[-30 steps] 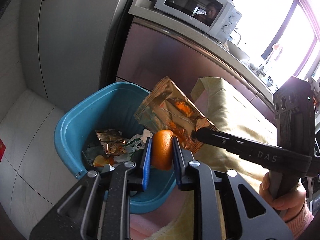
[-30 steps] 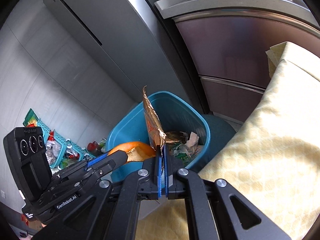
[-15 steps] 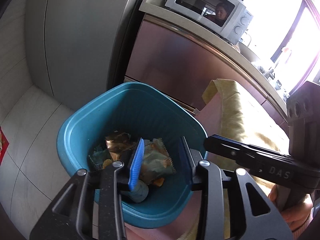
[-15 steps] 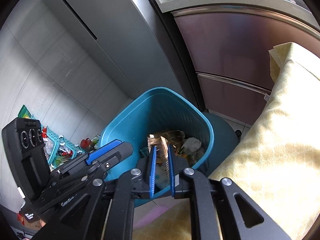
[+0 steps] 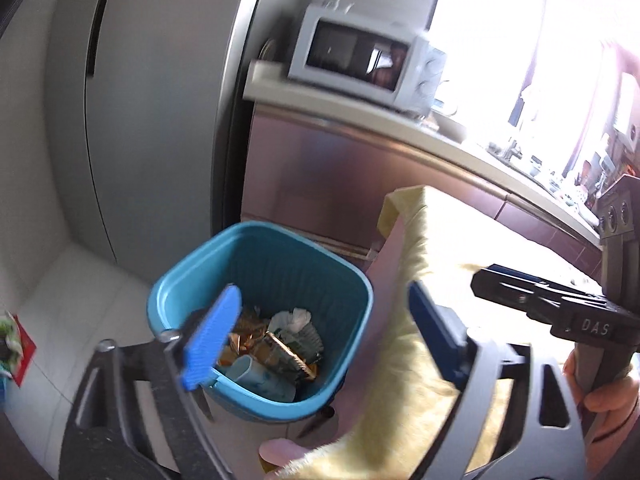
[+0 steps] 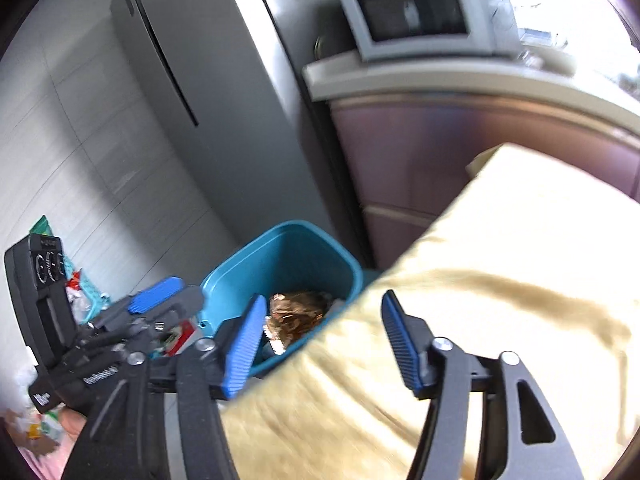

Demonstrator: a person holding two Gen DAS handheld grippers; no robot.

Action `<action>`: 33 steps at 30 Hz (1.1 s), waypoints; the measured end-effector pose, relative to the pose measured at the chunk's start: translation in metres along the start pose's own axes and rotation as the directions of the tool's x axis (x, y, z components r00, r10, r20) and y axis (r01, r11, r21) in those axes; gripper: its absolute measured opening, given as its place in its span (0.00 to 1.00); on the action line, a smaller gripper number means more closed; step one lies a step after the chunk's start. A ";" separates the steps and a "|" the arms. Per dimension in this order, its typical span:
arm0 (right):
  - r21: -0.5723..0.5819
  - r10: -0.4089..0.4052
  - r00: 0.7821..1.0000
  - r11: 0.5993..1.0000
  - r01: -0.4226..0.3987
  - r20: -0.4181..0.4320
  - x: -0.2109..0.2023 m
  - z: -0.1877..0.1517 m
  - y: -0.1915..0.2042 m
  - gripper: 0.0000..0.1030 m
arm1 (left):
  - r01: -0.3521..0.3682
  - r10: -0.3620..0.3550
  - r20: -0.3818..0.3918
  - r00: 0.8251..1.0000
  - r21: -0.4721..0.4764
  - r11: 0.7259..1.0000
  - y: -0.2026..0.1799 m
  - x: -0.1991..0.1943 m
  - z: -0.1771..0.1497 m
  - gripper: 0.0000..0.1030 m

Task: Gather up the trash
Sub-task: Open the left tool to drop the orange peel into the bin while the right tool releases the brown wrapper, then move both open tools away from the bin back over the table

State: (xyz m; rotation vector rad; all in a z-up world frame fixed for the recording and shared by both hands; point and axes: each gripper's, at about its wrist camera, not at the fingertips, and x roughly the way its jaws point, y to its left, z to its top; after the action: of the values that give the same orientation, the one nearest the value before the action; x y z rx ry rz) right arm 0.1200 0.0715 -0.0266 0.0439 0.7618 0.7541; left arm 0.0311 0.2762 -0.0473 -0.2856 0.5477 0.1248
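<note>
blue bin (image 5: 260, 276) on the floor beside the fridge (image 5: 152, 100), already holding a heap of trash: gold foil wrapper (image 6: 298, 312) on top, crumpled white paper (image 5: 294, 318), a pale cup (image 5: 256, 374) low at the near wall, other scraps too blurred to name. nothing hanging over the rim, nothing caught between bin and cloth.

left claw (image 5: 320, 336) above the near rim, blue pads spread wide and opening further, nothing between them but a view down into the bin. right claw (image 6: 320, 344) likewise opening, pads apart, empty, half over the bin's edge and half over the yellow cloth (image 6: 500, 280) covering the bench. seen from the left camera too, right claw (image 5: 500, 276) out over that cloth, bare, with a hand (image 5: 608, 392) round its handle.

judged from this: both loads delivered, drop step done, both claws free for another fetch. what remains hard to say. visible stretch of cloth bare, but most of the bench out of frame. some coloured clutter on the floor at far left, near a small teal basket (image 6: 86, 296), too smeared to call trash or not. likely next: back to the bench for anything left, or finished if none.
</note>
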 end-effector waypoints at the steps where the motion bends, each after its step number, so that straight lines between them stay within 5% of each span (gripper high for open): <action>1: -0.008 -0.023 0.999 1.000 0.023 0.026 -0.012 -0.003 -0.004 0.69 | -0.004 0.003 0.023 1.000 0.012 1.000 -0.005 -0.007 -0.001 0.95; 7: -0.039 -0.197 0.960 0.977 0.208 0.199 -0.077 -0.034 -0.016 0.94 | -0.005 -0.001 0.125 0.992 0.051 0.999 -0.043 -0.040 -0.014 0.95; 17: 0.059 -0.369 0.877 0.927 0.369 0.309 -0.143 -0.075 -0.049 0.94 | -0.016 -0.017 0.214 0.977 0.152 0.988 -0.112 -0.074 -0.030 0.95; 33: 0.135 -0.469 0.799 0.881 0.453 0.378 -0.186 -0.115 -0.061 0.94 | 0.003 -0.062 0.244 0.968 0.238 0.971 -0.169 -0.088 -0.047 0.95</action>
State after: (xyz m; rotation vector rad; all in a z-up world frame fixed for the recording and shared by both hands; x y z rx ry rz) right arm -0.0055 -0.1173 -0.0157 0.0429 0.3641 0.2429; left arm -0.0340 0.0979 0.0006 -0.0447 0.3018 0.0612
